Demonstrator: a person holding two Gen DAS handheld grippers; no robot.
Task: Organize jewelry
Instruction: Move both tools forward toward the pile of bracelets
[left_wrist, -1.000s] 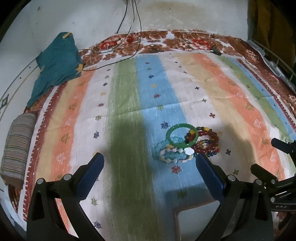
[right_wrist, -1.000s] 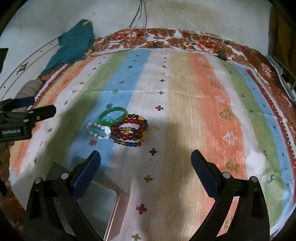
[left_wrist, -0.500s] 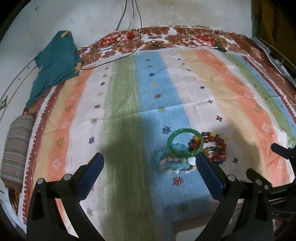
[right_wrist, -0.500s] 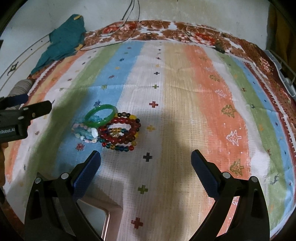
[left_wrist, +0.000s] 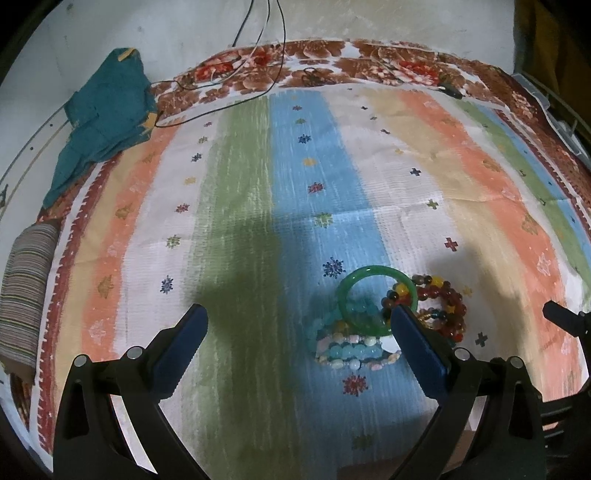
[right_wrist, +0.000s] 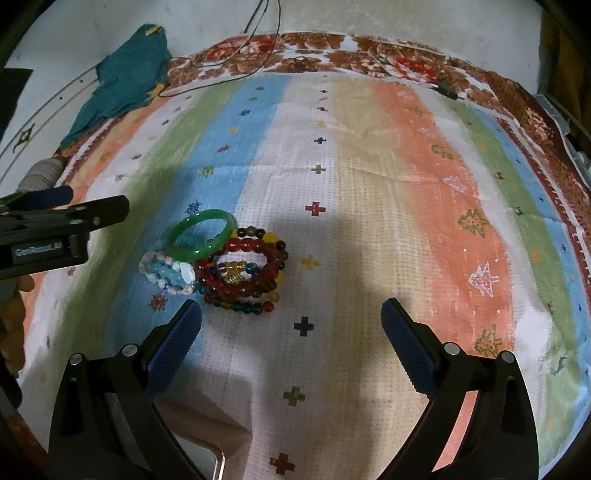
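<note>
I see wide bare striped cloth (right_wrist: 369, 184) ahead of both claws. Left claw (left_wrist: 299, 321) and right claw (right_wrist: 291, 314) gape apart, holding nothing. The bracelet pile (right_wrist: 221, 262), green bangle (left_wrist: 376, 299) on top, lies just beyond the left claw's right finger.
</note>
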